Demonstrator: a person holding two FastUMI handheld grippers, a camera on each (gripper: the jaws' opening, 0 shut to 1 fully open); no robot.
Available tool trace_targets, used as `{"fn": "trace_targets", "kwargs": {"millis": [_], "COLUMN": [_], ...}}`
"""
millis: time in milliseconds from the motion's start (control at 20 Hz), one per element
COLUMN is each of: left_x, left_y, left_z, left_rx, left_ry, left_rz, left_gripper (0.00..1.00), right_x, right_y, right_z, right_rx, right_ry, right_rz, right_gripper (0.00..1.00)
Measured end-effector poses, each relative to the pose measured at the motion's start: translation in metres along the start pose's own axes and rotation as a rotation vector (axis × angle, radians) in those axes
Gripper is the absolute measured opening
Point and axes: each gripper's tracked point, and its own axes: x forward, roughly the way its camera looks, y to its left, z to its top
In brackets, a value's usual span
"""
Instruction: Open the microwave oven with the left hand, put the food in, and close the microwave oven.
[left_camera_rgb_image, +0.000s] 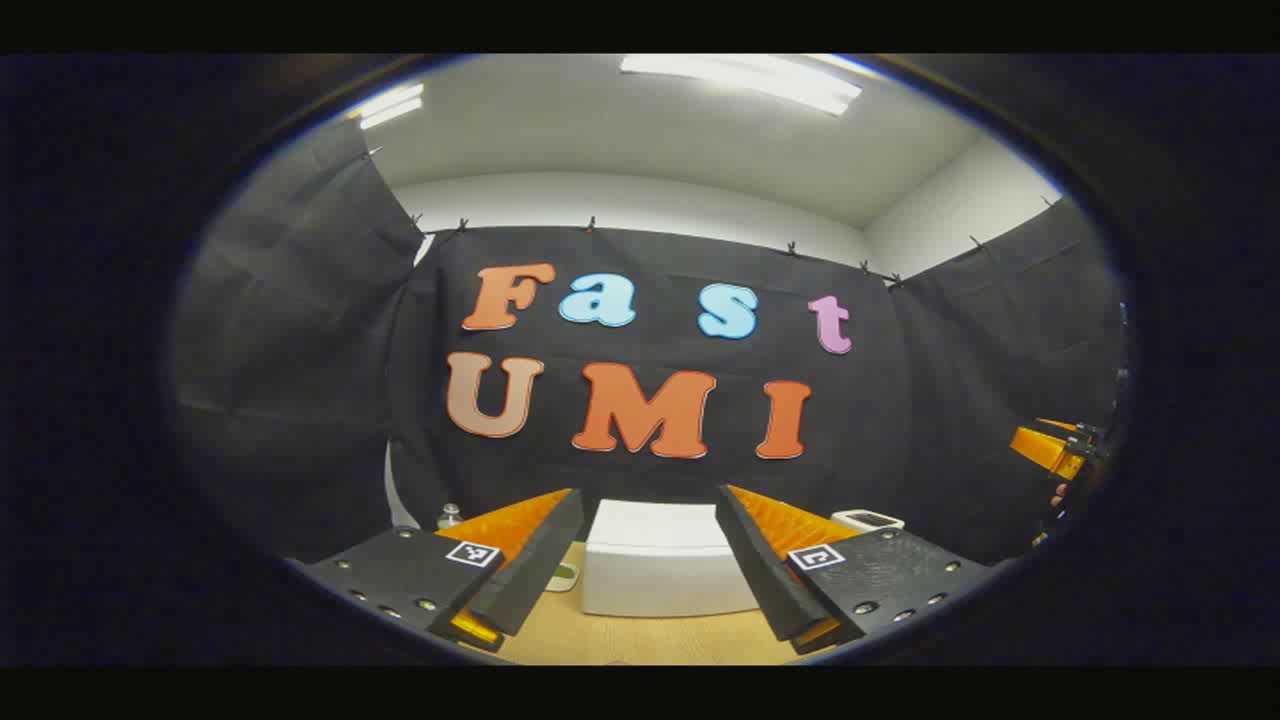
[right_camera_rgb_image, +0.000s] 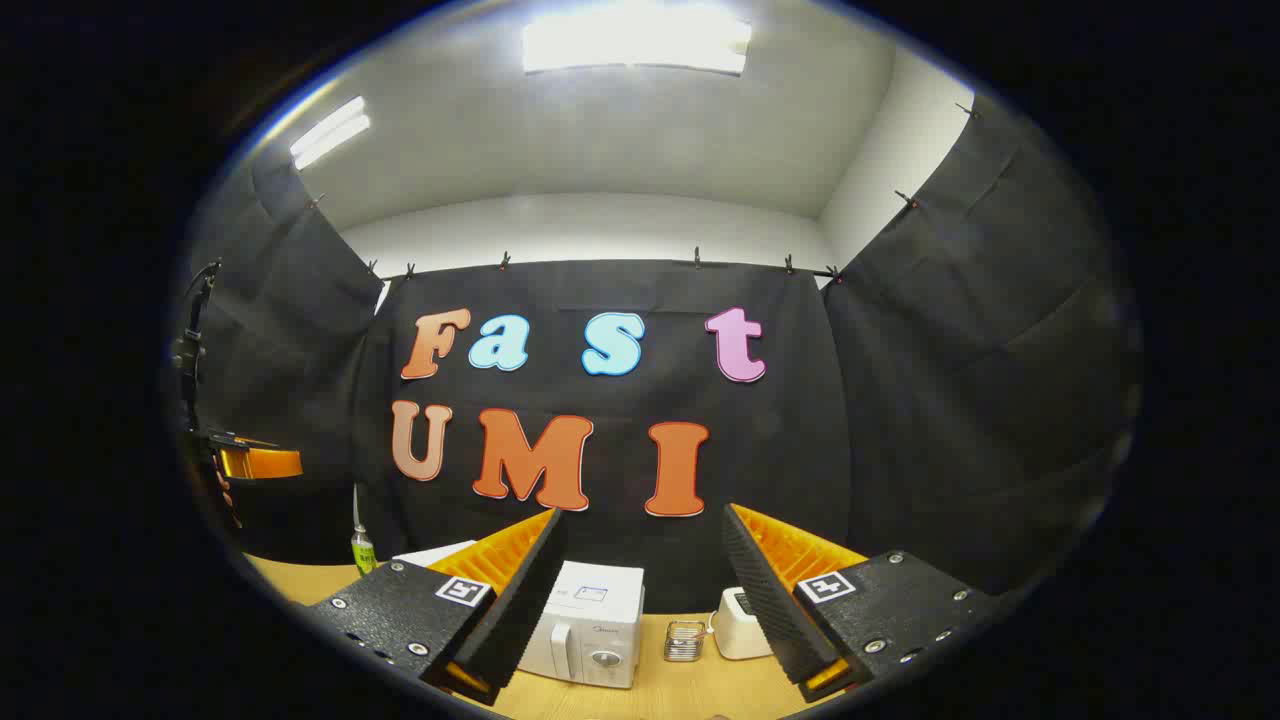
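- The booth has black cloth walls, a white ceiling with bright lights, and a pale wooden surface (right_camera_rgb_image: 690, 685) at the bottom.
- The white boxy microwave oven (right_camera_rgb_image: 590, 625) sits on that surface, near the back cloth. In the right gripper view you can see its front, with a long white handle (right_camera_rgb_image: 560, 640) standing upright and a round knob beside it. The door looks closed.
- In the left gripper view the same microwave oven (left_camera_rgb_image: 665, 570) shows between the two fingers, still a way off.
- The left claw (left_camera_rgb_image: 650, 565) is spread wide and holds nothing.
- The right claw (right_camera_rgb_image: 640, 600) is spread wide too and holds nothing (no food in it that I can see).
- Beside the microwave oven stand a small shiny wire holder (right_camera_rgb_image: 684, 640) and a small white boxy gadget (right_camera_rgb_image: 740, 622). A little green bottle (right_camera_rgb_image: 362, 548) stands off to the side.
- I think the microwave oven is heavy and hard, so it should stay put when its door is pulled.
- The best place to take hold looks like the upright handle. It is smooth plastic, so it may be slippery. The fingers should pinch it from both sides, then pull gently so the door swings out.
- I cannot tell where the food is.
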Motion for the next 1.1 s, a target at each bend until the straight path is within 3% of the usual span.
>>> {"fn": "trace_targets", "kwargs": {"millis": [750,950,1100], "left_x": [0.006,0.011,0.015], "left_y": [-0.014,-0.032,-0.048], "left_z": [-0.004,-0.014,-0.023], "left_rx": [0.045,0.053,0.048], "left_ry": [-0.004,0.002,-0.015], "left_rz": [0.013,-0.014,-0.049], "left_gripper": [0.88,0.91,0.91], "right_x": [-0.003,-0.005,-0.008], "right_y": [-0.029,-0.040,-0.053], "right_z": [-0.009,-0.015,-0.024], "right_rx": [-0.005,0.002,0.009], "right_ry": [0.009,0.023,0.030], "right_rz": [-0.033,-0.053,-0.080], "right_gripper": [0.96,0.99,0.96]}}
